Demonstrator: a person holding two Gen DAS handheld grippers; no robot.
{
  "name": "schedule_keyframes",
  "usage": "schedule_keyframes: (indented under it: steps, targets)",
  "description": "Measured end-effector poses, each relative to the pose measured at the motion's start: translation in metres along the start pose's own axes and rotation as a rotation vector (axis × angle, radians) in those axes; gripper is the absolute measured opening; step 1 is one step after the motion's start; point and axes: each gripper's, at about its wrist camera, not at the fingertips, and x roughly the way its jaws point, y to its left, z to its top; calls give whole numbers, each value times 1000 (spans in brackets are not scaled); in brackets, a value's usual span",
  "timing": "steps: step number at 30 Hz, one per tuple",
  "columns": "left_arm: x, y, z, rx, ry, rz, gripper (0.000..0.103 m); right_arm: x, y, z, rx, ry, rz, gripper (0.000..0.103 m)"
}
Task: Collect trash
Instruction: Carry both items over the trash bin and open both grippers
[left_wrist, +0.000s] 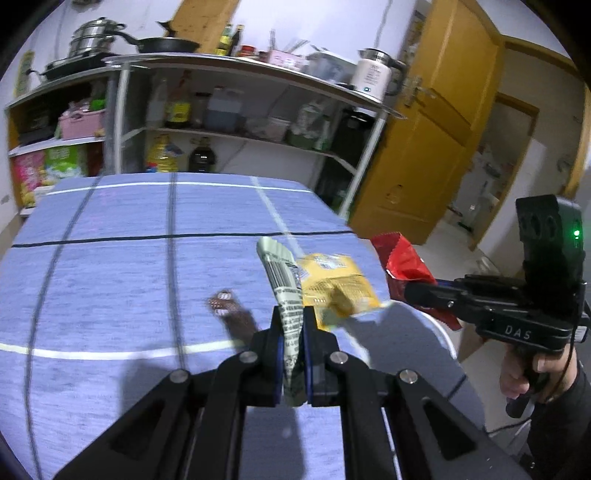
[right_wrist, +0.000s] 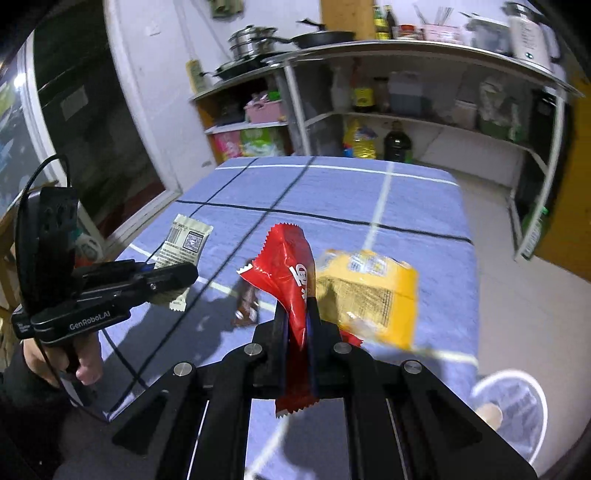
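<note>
My left gripper (left_wrist: 293, 325) is shut on a pale green wrapper (left_wrist: 282, 280) with a barcode and holds it above the blue tablecloth (left_wrist: 110, 280). My right gripper (right_wrist: 297, 314) is shut on a red wrapper (right_wrist: 290, 273), also held above the table; both show in each other's view, the red wrapper (left_wrist: 402, 264) at the right and the green wrapper (right_wrist: 183, 245) at the left. A yellow packet (left_wrist: 336, 282) lies near the table's right edge (right_wrist: 373, 291). A small brown wrapper (left_wrist: 231, 308) lies on the cloth between the grippers (right_wrist: 247, 306).
A metal shelf unit (left_wrist: 236, 110) with bottles, pots and a kettle stands behind the table. A yellow door (left_wrist: 424, 147) is at the right. A round white bin (right_wrist: 511, 410) sits on the floor by the table's right side.
</note>
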Motion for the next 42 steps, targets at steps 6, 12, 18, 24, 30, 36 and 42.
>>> schedule_keyframes:
  steps: [6, 12, 18, 24, 30, 36, 42]
  targets:
    - [21, -56, -5, 68, 37, -88, 9, -40, -42, -30, 91, -22, -57, 8]
    - [49, -111, -9, 137, 83, -170, 9, -77, -85, -61, 176, -39, -123, 8]
    - [83, -158, -13, 172, 141, -225, 9, -99, -132, -96, 262, -39, -175, 8]
    - [130, -211, -11, 216, 215, -262, 10, -97, -194, -134, 376, 0, -228, 8]
    - [178, -243, -17, 238, 319, -244, 13, -82, -235, -152, 445, 58, -281, 11]
    - [206, -258, -24, 234, 388, -198, 29, -70, -263, -163, 480, 101, -312, 26]
    - [211, -260, -22, 212, 396, -201, 40, -77, -273, -169, 497, 88, -316, 39]
